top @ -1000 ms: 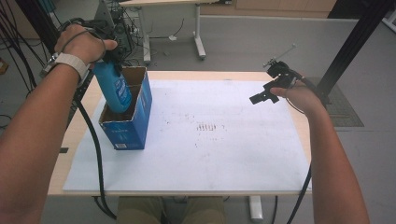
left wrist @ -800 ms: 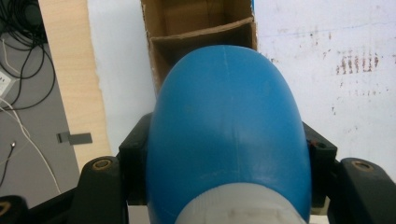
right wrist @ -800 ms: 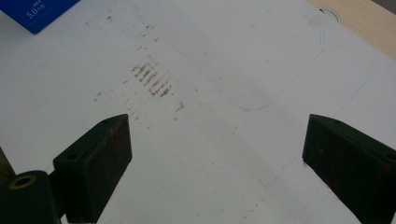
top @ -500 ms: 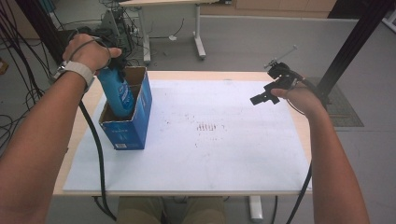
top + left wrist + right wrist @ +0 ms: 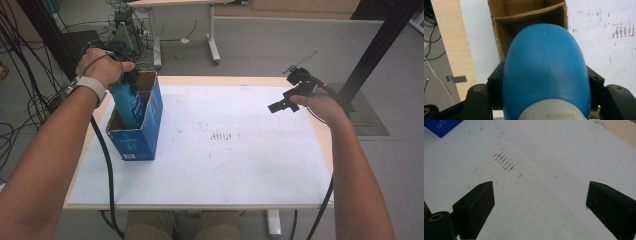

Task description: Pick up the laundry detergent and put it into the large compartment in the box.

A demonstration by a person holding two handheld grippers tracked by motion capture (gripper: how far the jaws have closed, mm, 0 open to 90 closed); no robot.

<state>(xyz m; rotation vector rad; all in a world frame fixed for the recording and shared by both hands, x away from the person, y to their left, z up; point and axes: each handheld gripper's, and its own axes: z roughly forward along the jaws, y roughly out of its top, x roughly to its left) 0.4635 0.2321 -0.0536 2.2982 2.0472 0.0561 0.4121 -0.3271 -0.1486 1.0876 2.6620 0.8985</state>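
- Lowered since the earlier frame: the left gripper (image 5: 131, 80) has carried the bottle (image 5: 129, 104) further down into the box (image 5: 142, 135); the right gripper (image 5: 285, 102) has held its place.
- Left gripper: jaws clamped on the blue bottle, one on each flank near its pale neck end, as the left gripper view shows (image 5: 545, 82).
- Bottle: sits partly inside the open-topped box, tilted, its upper end at 11 o'clock; its lower part is hidden by the box wall.
- Box: blue outside, brown card inside (image 5: 529, 15); it stands on the white sheet (image 5: 240, 150) at 9 o'clock from the table centre, near the left edge.
- Left hand (image 5: 102, 65): wraps the gripper above the box; a pale wristband sits on the wrist.
- Right gripper: jaws wide apart with nothing between them; in the right gripper view (image 5: 539, 205) bare white sheet shows between the two black pads.
- Right hand (image 5: 320, 102): held above the table at 2 o'clock from centre, well apart from the box.
- Sheet: carries brown smudges (image 5: 220, 136) near the centre.
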